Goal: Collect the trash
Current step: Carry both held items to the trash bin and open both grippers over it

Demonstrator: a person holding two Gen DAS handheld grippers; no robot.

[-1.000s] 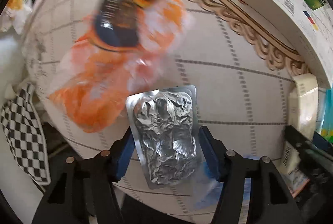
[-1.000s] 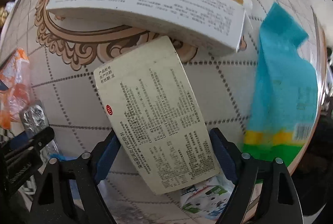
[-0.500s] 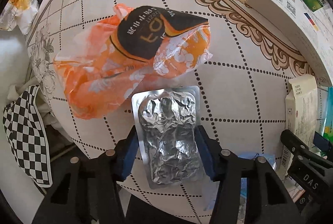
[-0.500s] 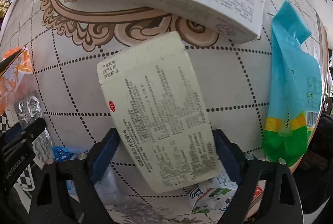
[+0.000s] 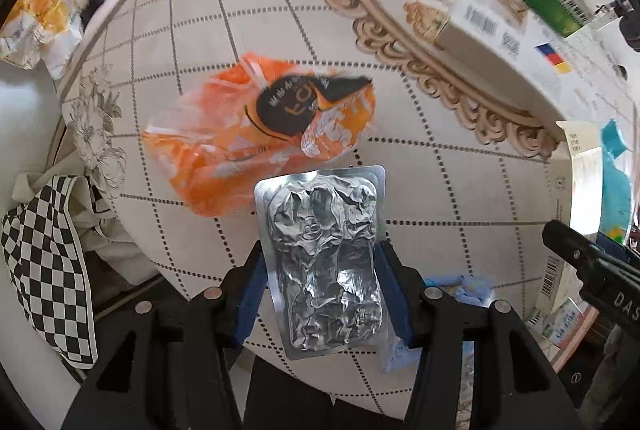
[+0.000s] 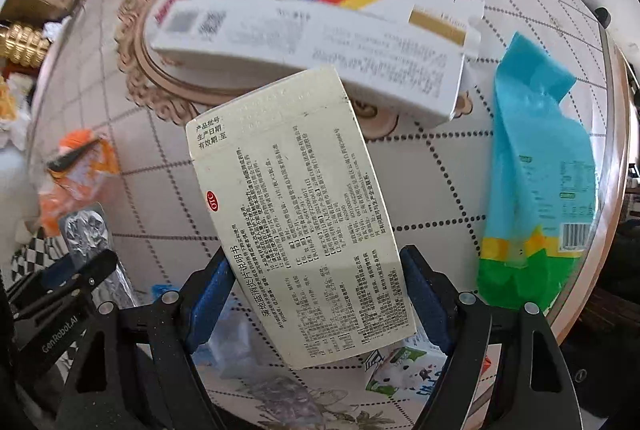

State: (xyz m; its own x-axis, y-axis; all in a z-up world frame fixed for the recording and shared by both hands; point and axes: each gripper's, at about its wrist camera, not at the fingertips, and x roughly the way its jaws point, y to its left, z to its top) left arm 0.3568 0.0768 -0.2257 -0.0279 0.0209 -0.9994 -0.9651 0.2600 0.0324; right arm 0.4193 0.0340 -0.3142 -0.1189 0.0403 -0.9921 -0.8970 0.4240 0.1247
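Foil blister pack [image 5: 324, 266] clamped between left jaws, cream medicine box [image 6: 304, 230] between right jaws.

A home: patterned round table [image 5: 280, 10] strewn with medicine boxes [image 6: 320, 46].

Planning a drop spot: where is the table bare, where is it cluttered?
Bare tablecloth: the stretch between orange wrapper and ornate border. Also the strip between long white box and teal bag. Crowded: the floral centre under stacked boxes, and the near edge with milk carton.
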